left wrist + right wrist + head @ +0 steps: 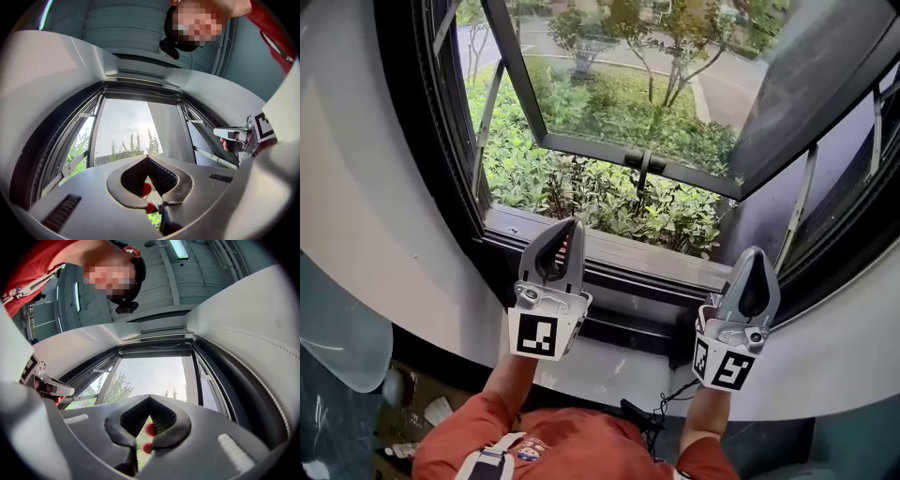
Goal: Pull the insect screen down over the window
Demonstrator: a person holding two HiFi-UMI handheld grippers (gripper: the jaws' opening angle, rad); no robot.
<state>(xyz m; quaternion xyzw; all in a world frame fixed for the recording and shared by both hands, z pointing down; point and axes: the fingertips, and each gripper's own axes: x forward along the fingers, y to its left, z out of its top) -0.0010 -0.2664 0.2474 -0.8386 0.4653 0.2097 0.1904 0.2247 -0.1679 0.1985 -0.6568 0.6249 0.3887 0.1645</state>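
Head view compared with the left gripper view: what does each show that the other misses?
Only the head view shows the dark window sill and the grey paved road outside. Only the left gripper view shows the window frame's dark top rail and pale sky. Both show the grey right hand-held gripper, shut and empty.

The sash (675, 84) stands tilted outward, so an open gap runs between its lower rail and the sill (619, 248), with only bushes (609, 202) beyond. A handle (644, 167) hangs from the middle of that rail into the gap, and the left stay (486, 127) and the right stay (800, 202) slant across its two ends. The left gripper (572, 225) and the right gripper (753, 253), both closed and empty, stand just inside the sill, well apart, with free room between them and the white wall (356, 187) close at the sides.
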